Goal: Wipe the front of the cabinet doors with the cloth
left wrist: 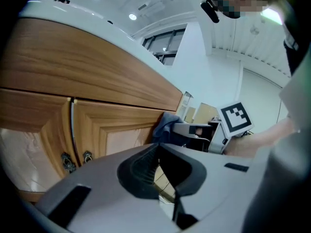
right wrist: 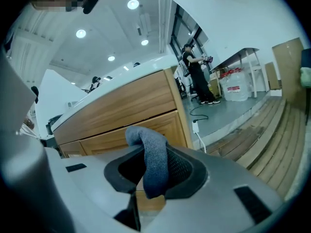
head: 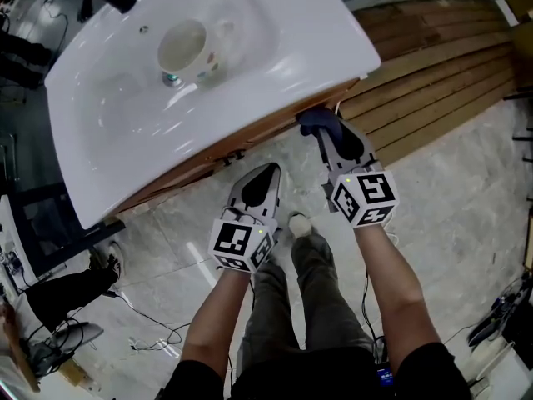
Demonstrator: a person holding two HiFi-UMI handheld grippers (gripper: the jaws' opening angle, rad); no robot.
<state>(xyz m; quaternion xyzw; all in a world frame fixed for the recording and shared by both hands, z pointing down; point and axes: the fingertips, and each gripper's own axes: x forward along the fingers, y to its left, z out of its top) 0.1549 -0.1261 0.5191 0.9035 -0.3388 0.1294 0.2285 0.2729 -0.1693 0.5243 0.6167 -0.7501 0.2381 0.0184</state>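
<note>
The right gripper is pinching a blue-grey cloth and holding it up against the front of the wooden cabinet doors. The left gripper is pressed together with nothing in it, waiting just in front of the cabinet. A white sink is sitting on top of the cabinet, showing only its round drain.

My left gripper points forward with its jaws together and nothing between them. My right gripper reaches further ahead, jaws clamped on the cloth.
</note>
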